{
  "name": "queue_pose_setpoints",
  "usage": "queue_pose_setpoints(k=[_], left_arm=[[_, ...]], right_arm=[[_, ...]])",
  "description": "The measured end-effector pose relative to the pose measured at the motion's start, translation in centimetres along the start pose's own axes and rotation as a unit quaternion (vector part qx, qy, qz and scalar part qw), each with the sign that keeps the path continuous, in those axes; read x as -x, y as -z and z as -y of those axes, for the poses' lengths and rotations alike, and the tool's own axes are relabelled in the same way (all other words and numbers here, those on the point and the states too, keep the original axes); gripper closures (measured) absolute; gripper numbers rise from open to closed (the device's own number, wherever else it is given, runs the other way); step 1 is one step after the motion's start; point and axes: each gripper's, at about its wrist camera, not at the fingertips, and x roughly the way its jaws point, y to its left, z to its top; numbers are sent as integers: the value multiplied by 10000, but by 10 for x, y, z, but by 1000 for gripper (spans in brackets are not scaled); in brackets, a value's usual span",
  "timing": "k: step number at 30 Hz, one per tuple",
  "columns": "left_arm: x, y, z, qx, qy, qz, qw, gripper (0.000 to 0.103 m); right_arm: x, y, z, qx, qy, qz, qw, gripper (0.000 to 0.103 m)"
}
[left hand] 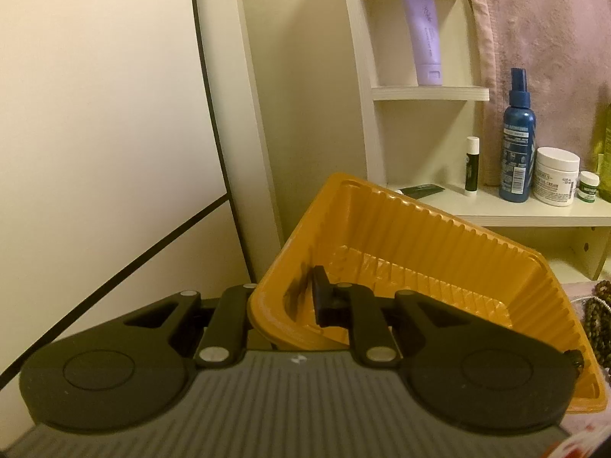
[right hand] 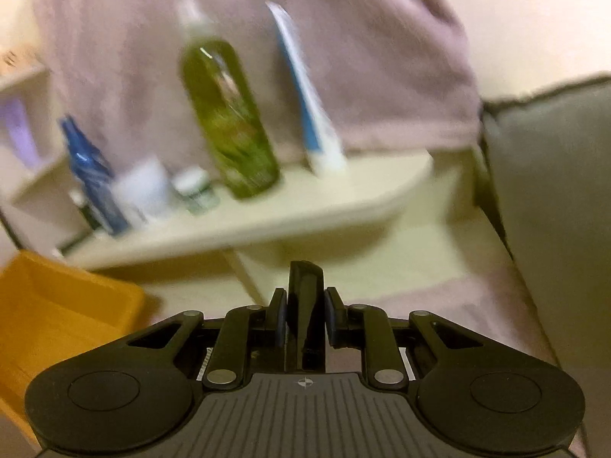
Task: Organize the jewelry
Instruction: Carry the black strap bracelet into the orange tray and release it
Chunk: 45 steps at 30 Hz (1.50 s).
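Observation:
An orange ribbed plastic tray (left hand: pixel 401 236) hangs tilted in the left wrist view. My left gripper (left hand: pixel 284 297) is shut on its near left wall, with one finger (left hand: pixel 322 297) inside the tray and the other hidden behind the wall. I see nothing lying in the tray. Strands of brown beads (left hand: pixel 599 316) lie at the right edge on a pink cloth. In the blurred right wrist view my right gripper (right hand: pixel 305 305) is shut on a narrow glossy black object (right hand: pixel 305 294) that stands upright between the pads; I cannot tell what it is. The tray's corner (right hand: pixel 57 305) shows at lower left.
A cream shelf (left hand: pixel 534 210) carries a blue spray bottle (left hand: pixel 517 145), a white cream jar (left hand: pixel 555 175), a lip balm (left hand: pixel 471 164) and a green bottle (right hand: pixel 229 122). A purple tube (left hand: pixel 424 34) stands higher up. Pink towel (left hand: pixel 542 30) behind; grey cushion (right hand: pixel 553 191) at right.

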Motion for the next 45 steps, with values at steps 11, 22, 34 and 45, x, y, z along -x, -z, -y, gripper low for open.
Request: queue_pose_setpoints(k=[11, 22, 34, 45], left_arm=[[-2, -1, 0, -8, -15, -39, 10000, 88], [-4, -1, 1, 30, -22, -72, 10000, 88], [-3, -1, 1, 47, -22, -75, 10000, 88], [-3, -1, 0, 67, -16, -74, 9999, 88]], right_arm=[[-23, 10, -97, 16, -1794, -639, 9817, 82], [-71, 37, -160, 1037, -2008, -1287, 9656, 82], [-86, 47, -169, 1458, -1833, -1555, 9597, 82], [-34, 23, -112, 483, -1800, -949, 9779, 62]])
